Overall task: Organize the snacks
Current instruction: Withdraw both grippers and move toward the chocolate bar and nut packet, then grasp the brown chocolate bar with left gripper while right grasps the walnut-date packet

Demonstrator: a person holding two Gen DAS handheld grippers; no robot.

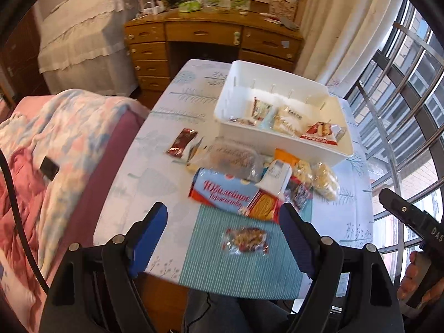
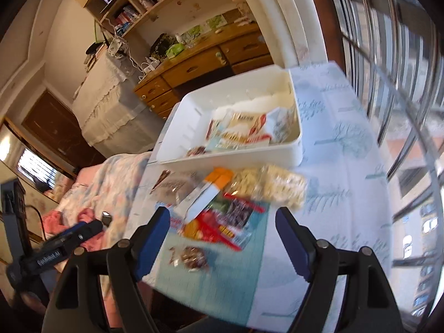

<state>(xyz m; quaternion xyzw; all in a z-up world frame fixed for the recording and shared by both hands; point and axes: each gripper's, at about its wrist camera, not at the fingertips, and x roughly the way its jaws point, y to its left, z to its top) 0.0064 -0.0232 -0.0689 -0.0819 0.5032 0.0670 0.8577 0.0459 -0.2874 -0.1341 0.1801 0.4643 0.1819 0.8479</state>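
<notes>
1. Table (image 1: 155, 149) under a pale tree-print cloth, teal striped mat (image 1: 238, 263) at its near edge.
2. White bin (image 1: 280, 144) at the far side of the mat, already holding several packets along its near wall; far half bare.
3. Loose heap just short of the bin: blue-and-red biscuit pack (image 1: 236, 194) largest, long axis slanting across the mat's far edge; clear tub, white carton and two bags of pale snacks beside it.
4. Small clear-wrapped candy packet (image 1: 246, 241) alone on the mat, nearer than the heap, long axis crosswise.
5. Left gripper (image 1: 223, 238): jaws spread, nothing between the pads; packet framed dead centre between them, below, not touched.
6. Right gripper (image 2: 222, 238): jaws spread, empty; same packet (image 2: 193, 258) left of its centre line.
7. Judgement: left nearer and better lined up; likely a straight drop, closing across the packet's long axis.
</notes>
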